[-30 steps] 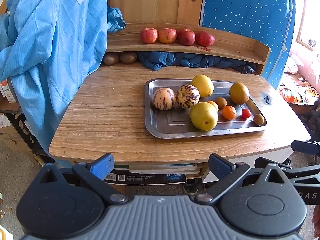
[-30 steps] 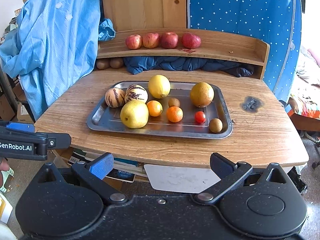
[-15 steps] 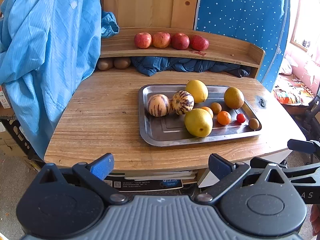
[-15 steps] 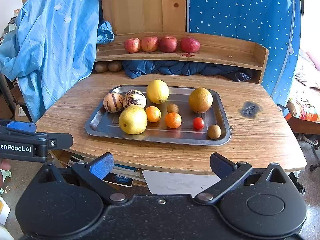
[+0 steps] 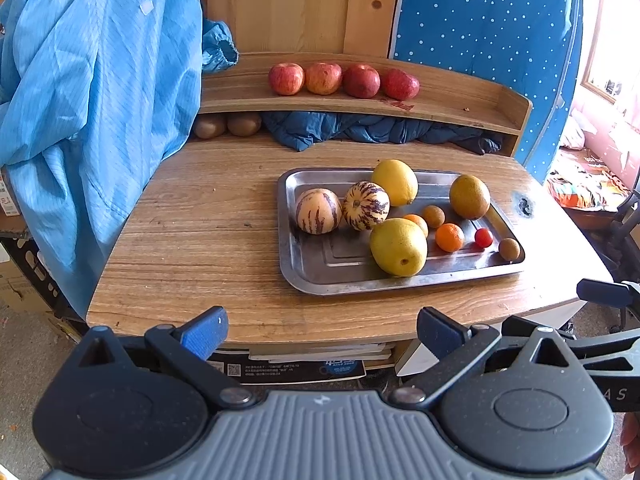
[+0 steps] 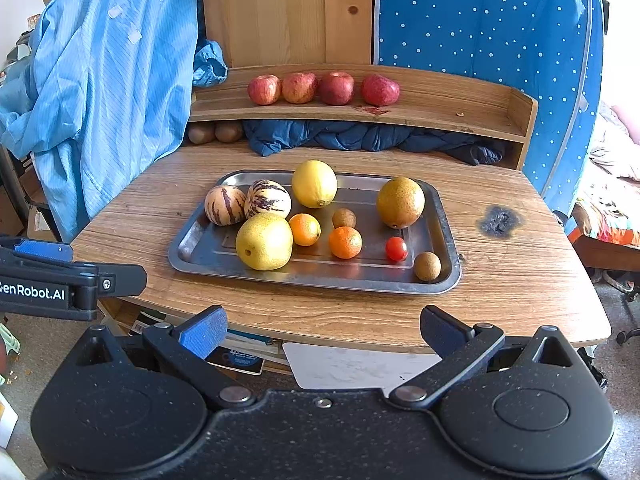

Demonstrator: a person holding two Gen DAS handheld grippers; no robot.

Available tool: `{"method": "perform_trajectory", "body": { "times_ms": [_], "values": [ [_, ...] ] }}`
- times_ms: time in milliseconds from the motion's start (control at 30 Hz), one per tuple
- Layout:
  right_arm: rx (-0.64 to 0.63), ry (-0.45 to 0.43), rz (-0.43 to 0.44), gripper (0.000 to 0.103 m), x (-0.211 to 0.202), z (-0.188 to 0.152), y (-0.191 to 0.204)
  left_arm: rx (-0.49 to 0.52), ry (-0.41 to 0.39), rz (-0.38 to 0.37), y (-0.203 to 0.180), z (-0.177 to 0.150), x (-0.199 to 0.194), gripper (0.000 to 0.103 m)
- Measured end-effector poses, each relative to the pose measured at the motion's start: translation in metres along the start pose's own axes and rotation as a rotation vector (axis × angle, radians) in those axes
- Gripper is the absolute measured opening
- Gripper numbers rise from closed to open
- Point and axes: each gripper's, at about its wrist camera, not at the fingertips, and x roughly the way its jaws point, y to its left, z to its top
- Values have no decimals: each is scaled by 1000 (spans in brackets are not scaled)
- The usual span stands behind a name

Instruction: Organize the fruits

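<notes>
Both grippers, left gripper (image 5: 322,330) and right gripper (image 6: 322,330), have backed slightly from the table, jaws wide and empty, with the tray (image 6: 192,246) of fruit ahead: round, smooth, firm, likely to roll, best pinched across the middle.

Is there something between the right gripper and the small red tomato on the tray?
Nothing visible blocks it. The right gripper is open before the table edge, and the tomato lies in the tray with bare metal in front.
</notes>
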Motion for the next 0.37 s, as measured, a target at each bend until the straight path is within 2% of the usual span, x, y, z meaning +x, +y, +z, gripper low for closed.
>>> {"method": "perform_trajectory", "body": {
  "times_ms": [367],
  "values": [
    [0,1,0,102,1,-1,-3,-1,3,-16,-5,2,2,102]
  ]
}}
